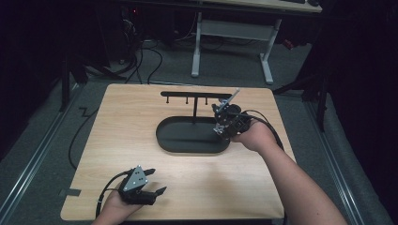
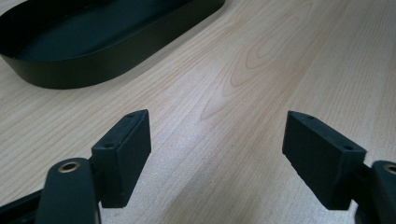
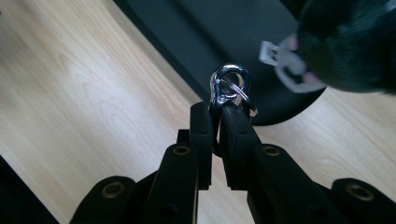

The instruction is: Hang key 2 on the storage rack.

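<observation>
Pinching a small shiny metal clasp (image 3: 229, 86) between pressed-together jaws, the right gripper (image 3: 219, 116) holds it above the near right end of a black oval tray (image 1: 187, 143) with a hook stand (image 1: 195, 96). A dark fuzzy charm (image 3: 350, 42) dangles from it. The clasp looks light, rigid and slippery, best gripped across its flat sides. The left gripper (image 2: 215, 154), spread and empty, rests near the tabletop (image 1: 211, 187) front edge.
</observation>
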`<state>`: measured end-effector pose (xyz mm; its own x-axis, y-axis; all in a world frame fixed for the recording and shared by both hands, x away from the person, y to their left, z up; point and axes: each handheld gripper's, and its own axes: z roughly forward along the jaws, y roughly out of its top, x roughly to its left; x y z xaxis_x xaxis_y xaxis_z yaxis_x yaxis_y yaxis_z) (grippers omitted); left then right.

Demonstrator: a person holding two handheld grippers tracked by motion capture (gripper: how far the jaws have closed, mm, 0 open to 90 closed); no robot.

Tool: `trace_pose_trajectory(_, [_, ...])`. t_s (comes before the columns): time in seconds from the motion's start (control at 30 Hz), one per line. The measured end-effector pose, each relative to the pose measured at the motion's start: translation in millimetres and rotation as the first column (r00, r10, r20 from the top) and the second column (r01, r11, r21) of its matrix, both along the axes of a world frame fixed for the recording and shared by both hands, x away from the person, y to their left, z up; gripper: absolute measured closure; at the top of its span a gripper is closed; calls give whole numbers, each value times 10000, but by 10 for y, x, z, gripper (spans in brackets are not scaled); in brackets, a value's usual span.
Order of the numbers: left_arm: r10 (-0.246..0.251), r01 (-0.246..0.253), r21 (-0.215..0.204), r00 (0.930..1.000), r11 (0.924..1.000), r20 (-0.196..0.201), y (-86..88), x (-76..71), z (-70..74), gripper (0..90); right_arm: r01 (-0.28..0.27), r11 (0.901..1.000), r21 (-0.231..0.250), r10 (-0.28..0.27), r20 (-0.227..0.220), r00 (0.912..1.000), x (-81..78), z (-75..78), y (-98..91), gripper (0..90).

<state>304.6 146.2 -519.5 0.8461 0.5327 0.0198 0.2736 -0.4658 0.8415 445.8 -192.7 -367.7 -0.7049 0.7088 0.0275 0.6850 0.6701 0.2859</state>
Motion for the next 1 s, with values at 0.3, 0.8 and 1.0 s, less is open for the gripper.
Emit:
trace_pose_trajectory(0.3, [52,-52,-46,10000,10000,-14,14,9,-1,243,45,9997,241,-53,304,9995,215,248,153,845])
trace_pose_trajectory(0.8, [89,-89,4,9999,10000,-57,42,11,8,243,0,9993,379,-24,643,9979,441,469,383,846])
trace_pose_trajectory(1.0, [156,-157,-78,9999,9998,-29,55,15,4,243,185,9986,489,-221,759,9969,533,486,415,845])
